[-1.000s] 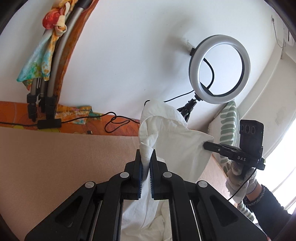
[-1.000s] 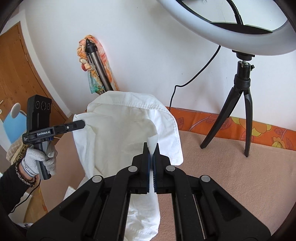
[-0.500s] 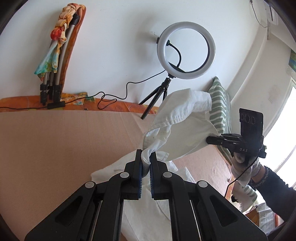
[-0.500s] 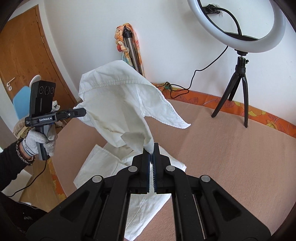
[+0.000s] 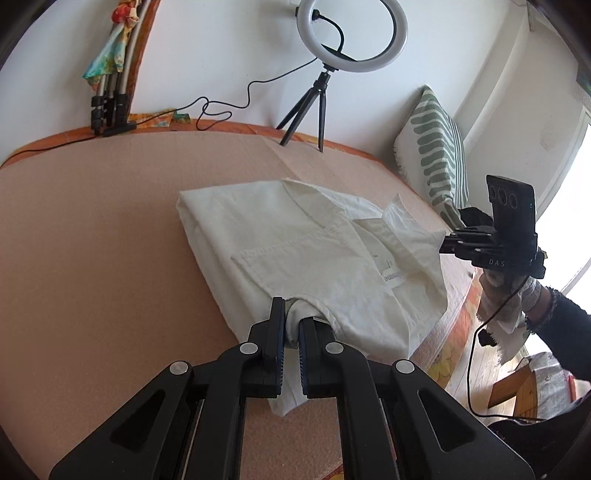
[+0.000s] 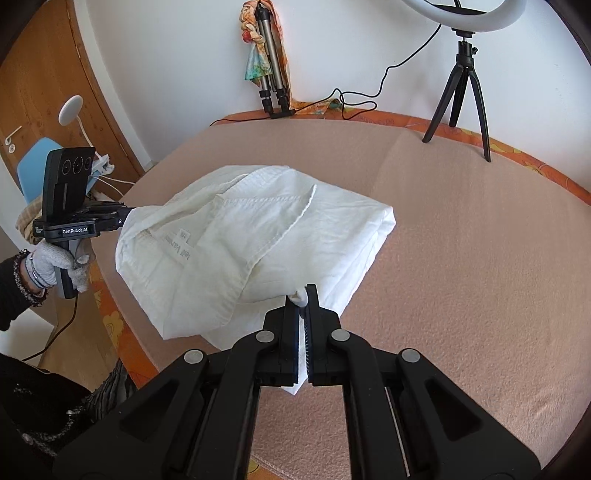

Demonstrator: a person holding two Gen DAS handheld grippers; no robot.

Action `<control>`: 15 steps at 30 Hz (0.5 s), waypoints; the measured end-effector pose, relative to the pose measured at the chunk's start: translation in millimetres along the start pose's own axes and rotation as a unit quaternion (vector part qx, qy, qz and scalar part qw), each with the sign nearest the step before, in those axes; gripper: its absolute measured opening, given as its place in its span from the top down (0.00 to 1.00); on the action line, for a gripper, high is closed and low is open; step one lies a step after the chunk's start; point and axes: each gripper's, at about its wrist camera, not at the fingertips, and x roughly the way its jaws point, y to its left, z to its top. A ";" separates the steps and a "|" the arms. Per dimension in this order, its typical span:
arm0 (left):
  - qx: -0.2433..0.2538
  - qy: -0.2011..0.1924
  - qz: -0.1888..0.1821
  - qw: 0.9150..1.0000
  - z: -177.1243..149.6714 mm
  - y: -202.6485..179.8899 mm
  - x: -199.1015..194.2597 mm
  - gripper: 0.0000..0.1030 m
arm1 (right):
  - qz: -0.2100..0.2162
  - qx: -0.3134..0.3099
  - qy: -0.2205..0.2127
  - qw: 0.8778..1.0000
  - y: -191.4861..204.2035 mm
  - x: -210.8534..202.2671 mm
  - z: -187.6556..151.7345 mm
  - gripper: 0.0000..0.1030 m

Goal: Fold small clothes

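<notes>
Both black two-finger grippers, left gripper (image 5: 291,328) and right gripper (image 6: 304,306), are clenched on the near edge of the folded white cotton shirt (image 5: 295,251) on the pink blanket (image 5: 92,258).

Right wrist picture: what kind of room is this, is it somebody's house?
Probably a room in a home, set up for filming. A wooden door and a striped cushion look homely, while the ring light on its tripod suggests recording. The white garment lies on a bed-like pink surface.

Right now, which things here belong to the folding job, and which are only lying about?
Job: white garment; left gripper and right gripper, both clamped on it.

Lying about: ring light on its tripod, striped cushion, folded tripod, cable.
</notes>
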 end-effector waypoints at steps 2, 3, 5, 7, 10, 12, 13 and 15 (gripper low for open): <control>-0.006 0.004 0.003 1.000 -7.7 1.4 3.3 0.95 | -0.009 -0.016 0.012 1.000 7.7 6.3 -8.8 0.97; -0.008 0.004 0.003 1.000 -10.3 2.4 3.9 0.95 | -0.018 -0.024 0.016 0.999 10.4 9.2 -12.1 0.97; -0.006 0.004 0.006 1.000 -13.3 1.9 4.5 0.95 | -0.034 -0.034 0.017 0.999 13.0 12.0 -16.0 0.97; -0.005 0.010 0.006 1.000 -15.5 1.6 5.0 0.95 | -0.037 -0.034 0.017 0.999 11.6 12.3 -18.4 0.97; 0.000 0.038 0.001 0.999 -20.1 2.3 4.8 0.95 | -0.061 -0.056 0.021 0.996 16.9 11.4 -23.9 0.97; 0.000 0.063 0.003 0.998 -21.9 4.4 0.5 0.95 | -0.069 -0.070 0.040 0.994 18.7 11.2 -26.5 0.97; 0.002 0.070 0.003 0.998 -20.6 5.0 -4.7 0.95 | -0.073 -0.076 0.048 0.993 18.4 8.9 -28.3 0.97; 0.001 0.065 0.005 0.998 -15.2 5.2 -20.0 0.95 | -0.070 -0.079 0.057 0.993 14.9 -1.0 -29.1 0.97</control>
